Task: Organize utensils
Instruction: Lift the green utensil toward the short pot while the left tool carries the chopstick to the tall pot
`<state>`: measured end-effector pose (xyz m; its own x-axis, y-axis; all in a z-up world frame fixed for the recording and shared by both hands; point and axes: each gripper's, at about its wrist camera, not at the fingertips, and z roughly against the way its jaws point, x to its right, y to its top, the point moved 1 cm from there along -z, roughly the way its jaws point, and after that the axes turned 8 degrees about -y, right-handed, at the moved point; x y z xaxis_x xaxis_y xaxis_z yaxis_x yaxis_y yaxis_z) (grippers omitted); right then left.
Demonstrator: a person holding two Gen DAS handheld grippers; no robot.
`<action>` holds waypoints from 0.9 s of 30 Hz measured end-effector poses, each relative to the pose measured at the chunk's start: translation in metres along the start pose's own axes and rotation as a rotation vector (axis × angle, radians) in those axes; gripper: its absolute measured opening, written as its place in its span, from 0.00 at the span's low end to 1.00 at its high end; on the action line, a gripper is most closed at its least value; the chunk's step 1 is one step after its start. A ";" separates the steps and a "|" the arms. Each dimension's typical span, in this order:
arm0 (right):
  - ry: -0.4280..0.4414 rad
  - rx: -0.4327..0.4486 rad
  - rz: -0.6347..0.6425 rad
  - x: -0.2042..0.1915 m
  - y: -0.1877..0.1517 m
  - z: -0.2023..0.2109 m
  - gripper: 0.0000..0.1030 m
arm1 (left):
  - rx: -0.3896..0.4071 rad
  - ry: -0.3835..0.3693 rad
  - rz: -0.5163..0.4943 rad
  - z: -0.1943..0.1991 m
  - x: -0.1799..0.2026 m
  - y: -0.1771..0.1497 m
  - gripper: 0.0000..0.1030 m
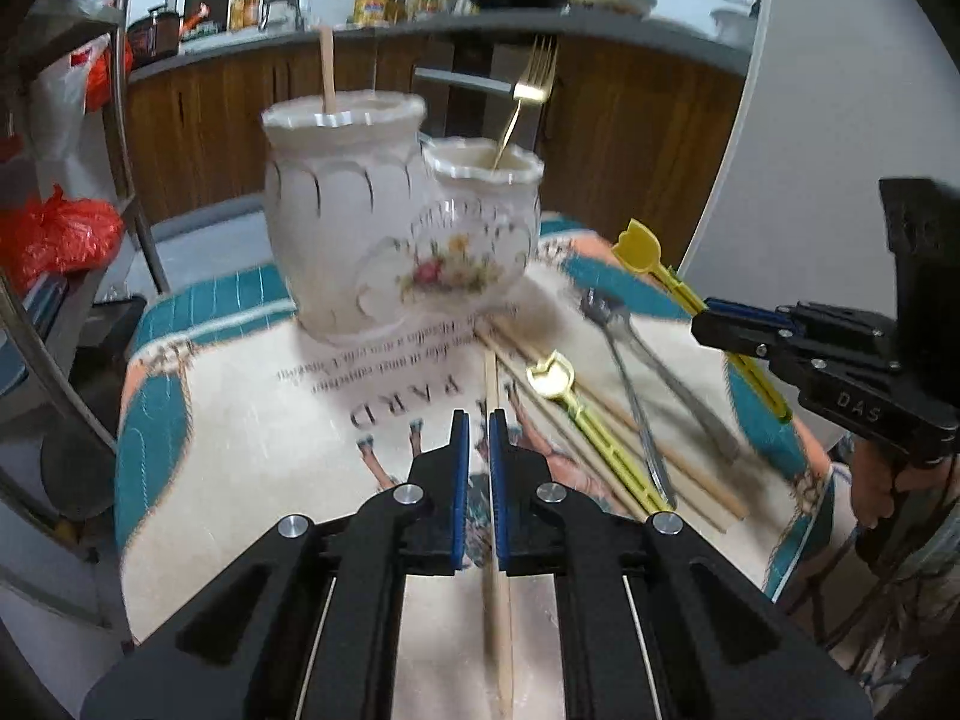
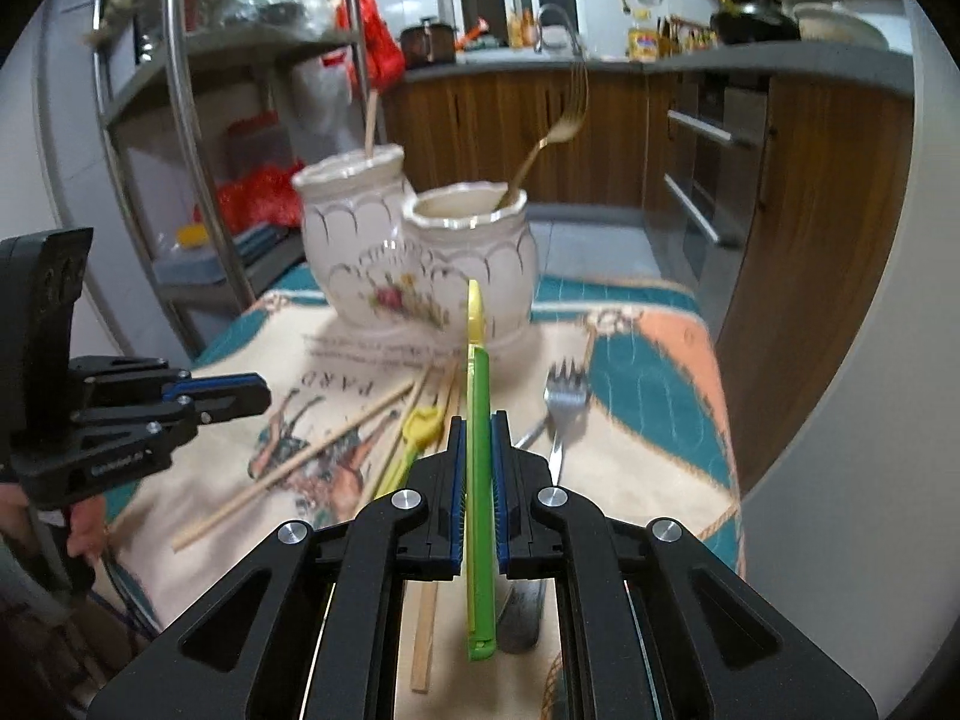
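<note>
Two joined white floral ceramic holders stand on the table: a tall one [image 1: 336, 210] with one wooden chopstick [image 1: 327, 75] in it, and a shorter one [image 1: 480, 222] with a gold fork [image 1: 531, 84]. My left gripper [image 1: 479, 432] is shut on a wooden chopstick [image 1: 498, 600], held above the cloth. My right gripper [image 2: 478, 438] is shut on a yellow-green plastic utensil [image 2: 478, 480], pointing at the shorter holder [image 2: 468, 252]. On the cloth lie several chopsticks [image 1: 600, 444], a second yellow plastic utensil [image 1: 576, 408], a steel fork [image 1: 624, 384] and a steel spoon.
The table has a patterned cloth [image 1: 252, 396] with teal borders. A metal rack [image 2: 186, 120] with red bags stands to the left. Kitchen cabinets [image 2: 810, 192] and a counter lie behind. The table's edges are close on the left and right.
</note>
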<state>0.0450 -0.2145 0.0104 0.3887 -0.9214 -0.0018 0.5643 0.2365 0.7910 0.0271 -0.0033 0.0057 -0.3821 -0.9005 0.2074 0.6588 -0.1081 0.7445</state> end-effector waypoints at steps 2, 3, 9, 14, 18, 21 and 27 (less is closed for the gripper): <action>0.014 0.022 -0.013 0.002 0.003 0.003 0.09 | 0.024 -0.005 -0.008 0.006 -0.001 0.003 0.06; 0.024 0.037 -0.019 0.002 0.006 0.005 0.09 | 0.030 -0.010 -0.010 0.008 -0.002 0.004 0.06; 0.038 0.049 -0.006 0.000 0.011 0.006 0.09 | -0.126 -0.012 -0.031 -0.013 0.005 0.004 0.08; 0.045 0.045 -0.007 -0.002 0.008 0.002 0.09 | -0.221 0.022 -0.072 -0.030 0.017 -0.009 0.40; 0.048 0.040 -0.012 -0.001 0.007 0.000 0.09 | -0.250 0.050 -0.069 -0.041 0.015 -0.015 0.38; 0.050 0.046 -0.013 0.000 0.007 0.000 0.09 | -0.247 0.064 -0.064 -0.045 0.011 -0.016 0.20; 0.060 0.060 -0.019 0.000 0.009 0.001 0.09 | -0.174 0.055 -0.056 -0.039 -0.003 -0.010 0.06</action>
<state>0.0497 -0.2126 0.0184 0.4223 -0.9050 -0.0524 0.5277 0.1984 0.8259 0.0472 -0.0165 -0.0271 -0.3886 -0.9121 0.1304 0.7413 -0.2254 0.6322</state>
